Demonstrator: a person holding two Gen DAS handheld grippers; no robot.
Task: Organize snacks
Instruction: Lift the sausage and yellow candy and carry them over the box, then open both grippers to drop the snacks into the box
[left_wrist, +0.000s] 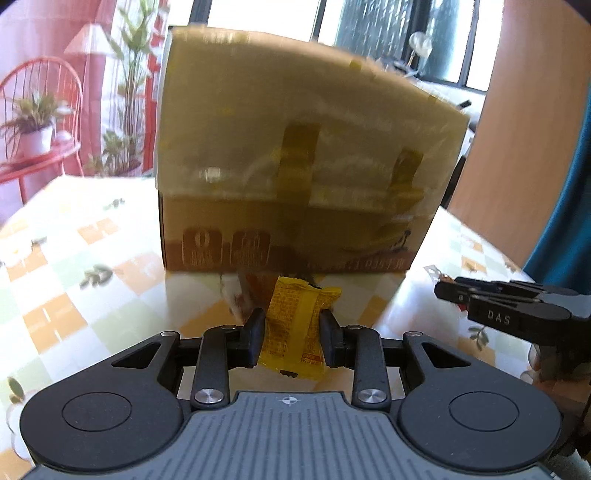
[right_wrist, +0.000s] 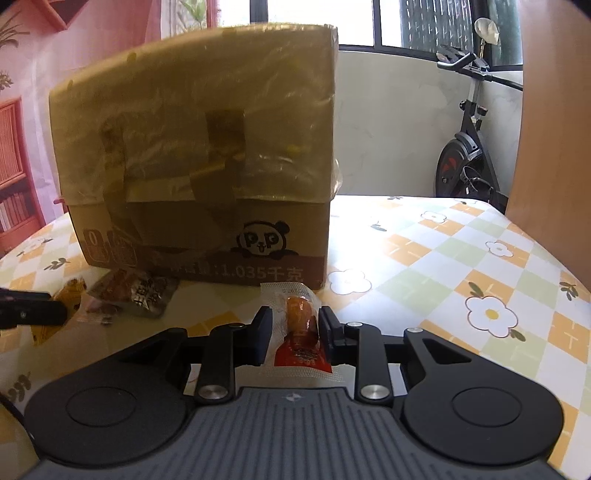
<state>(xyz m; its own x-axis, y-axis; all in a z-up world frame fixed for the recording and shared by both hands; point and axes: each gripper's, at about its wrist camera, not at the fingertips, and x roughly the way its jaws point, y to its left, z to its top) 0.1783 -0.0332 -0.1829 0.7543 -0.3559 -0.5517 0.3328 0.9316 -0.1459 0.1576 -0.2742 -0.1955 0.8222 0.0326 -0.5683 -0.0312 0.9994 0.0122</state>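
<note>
fingers (left_wrist: 328, 334) over checked tablecloth (left_wrist: 74, 295), window (right_wrist: 354, 18)

A cardboard box (right_wrist: 199, 155) stands mid-frame on the table (right_wrist: 461, 258). Loose snack packets (right_wrist: 133, 295) lie before its lower left corner; an exercise bike (right_wrist: 465, 147) stands behind, upper right.

both wrist views face the taped box (left_wrist: 303, 166) closely.

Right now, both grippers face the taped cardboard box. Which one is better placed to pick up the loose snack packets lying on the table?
Neither is free: the left gripper holds a yellow packet and the right gripper an orange-red one. Once emptied, probably left; the loose packets lie on its side.
</note>
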